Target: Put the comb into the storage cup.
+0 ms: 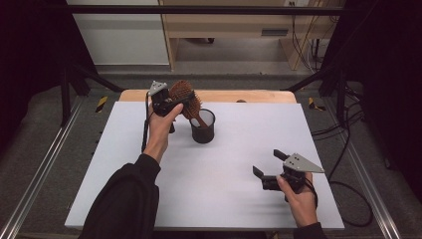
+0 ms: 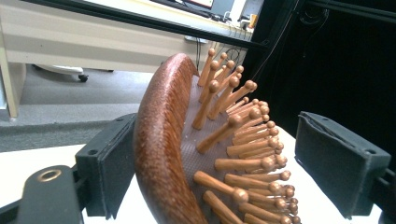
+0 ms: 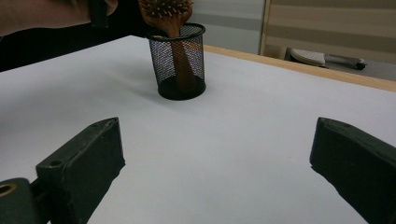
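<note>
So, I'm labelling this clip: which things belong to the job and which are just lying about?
In the job:
- brown wooden paddle hairbrush, handle down in the cup
- black wire-mesh cup
- left gripper, around the brush head

Lying about:
- right gripper, open and idle
- white table board

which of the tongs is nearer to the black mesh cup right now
Left. The left tongs are just above and beside the mesh cup, around the head of the hairbrush standing in it. The right tongs are open, well off toward the table's near right.
</note>
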Motion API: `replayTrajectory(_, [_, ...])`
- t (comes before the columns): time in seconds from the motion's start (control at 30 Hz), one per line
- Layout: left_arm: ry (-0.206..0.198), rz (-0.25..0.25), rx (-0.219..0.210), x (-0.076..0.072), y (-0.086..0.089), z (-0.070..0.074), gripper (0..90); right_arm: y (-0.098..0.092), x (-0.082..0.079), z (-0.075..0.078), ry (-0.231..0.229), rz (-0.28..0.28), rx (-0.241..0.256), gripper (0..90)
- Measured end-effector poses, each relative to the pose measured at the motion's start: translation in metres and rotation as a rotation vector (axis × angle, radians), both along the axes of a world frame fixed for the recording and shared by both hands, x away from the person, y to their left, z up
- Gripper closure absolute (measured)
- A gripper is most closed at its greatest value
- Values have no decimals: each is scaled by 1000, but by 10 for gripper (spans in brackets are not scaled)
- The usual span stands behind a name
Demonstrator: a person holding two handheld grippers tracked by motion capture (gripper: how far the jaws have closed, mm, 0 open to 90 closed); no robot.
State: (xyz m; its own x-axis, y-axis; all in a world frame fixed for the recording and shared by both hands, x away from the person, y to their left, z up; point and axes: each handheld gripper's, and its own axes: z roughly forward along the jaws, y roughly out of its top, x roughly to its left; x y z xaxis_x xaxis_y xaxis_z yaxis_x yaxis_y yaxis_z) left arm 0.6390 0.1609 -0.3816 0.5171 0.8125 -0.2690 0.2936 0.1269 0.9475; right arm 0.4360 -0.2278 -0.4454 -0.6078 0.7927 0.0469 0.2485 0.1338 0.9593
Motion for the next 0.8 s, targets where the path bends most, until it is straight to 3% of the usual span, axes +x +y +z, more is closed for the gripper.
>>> replayTrajectory(0.8, [-5, 11, -9, -2, 0, 1, 57, 1, 0, 0, 1, 1, -1, 30])
